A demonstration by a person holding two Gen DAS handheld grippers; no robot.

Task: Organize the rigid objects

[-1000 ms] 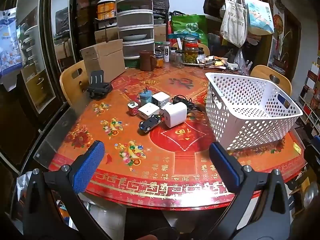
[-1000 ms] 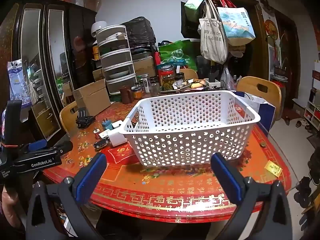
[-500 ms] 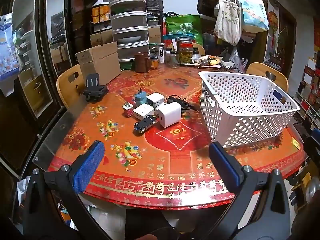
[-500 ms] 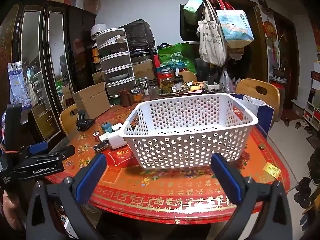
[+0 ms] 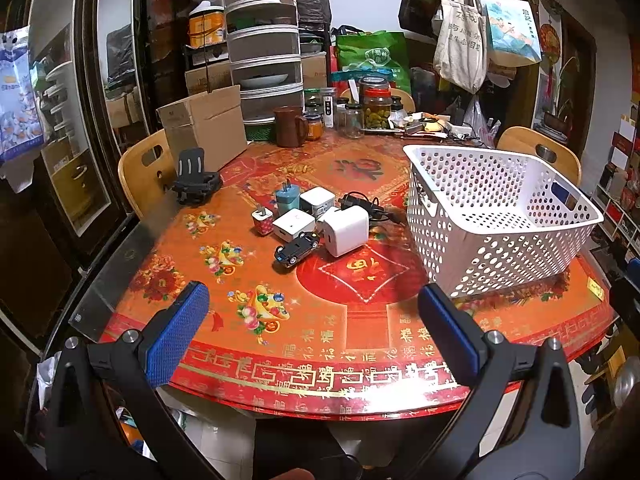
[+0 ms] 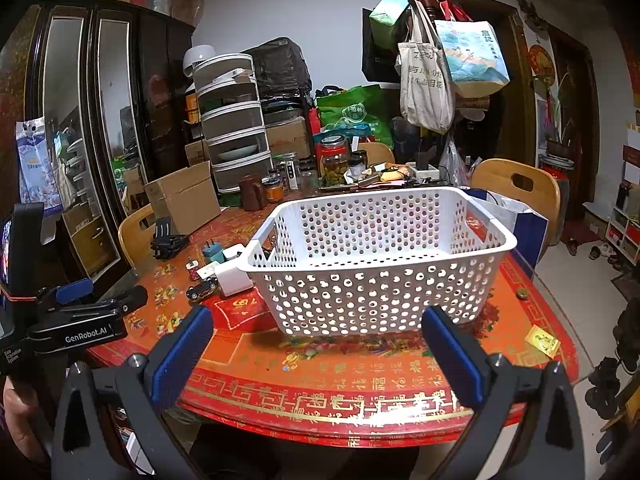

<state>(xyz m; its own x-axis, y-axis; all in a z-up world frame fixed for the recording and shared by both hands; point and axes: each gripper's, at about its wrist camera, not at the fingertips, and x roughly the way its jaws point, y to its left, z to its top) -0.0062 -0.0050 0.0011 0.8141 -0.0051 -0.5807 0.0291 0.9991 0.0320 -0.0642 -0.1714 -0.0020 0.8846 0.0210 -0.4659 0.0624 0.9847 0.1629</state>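
Left wrist view: left tongs (image 5: 312,328) spread apart, holding nothing, at the near desk (image 5: 360,320) edge. Chargers (image 5: 346,230) and toy car (image 5: 296,249) lie ahead, slightly left; car's long axis apparently diagonal. Basket (image 5: 500,216) ahead-right. Right tongs (image 6: 316,344), also apart, face the basket; left is nearer the cluster.

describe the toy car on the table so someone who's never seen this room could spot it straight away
Start at the big white basket on the red table; just to its left sits a cluster of small plug chargers. The toy car lies at the near edge of that cluster, right beside the largest white charger. It is the only dark, long, wheeled thing there; its neighbours are pale boxy cubes.
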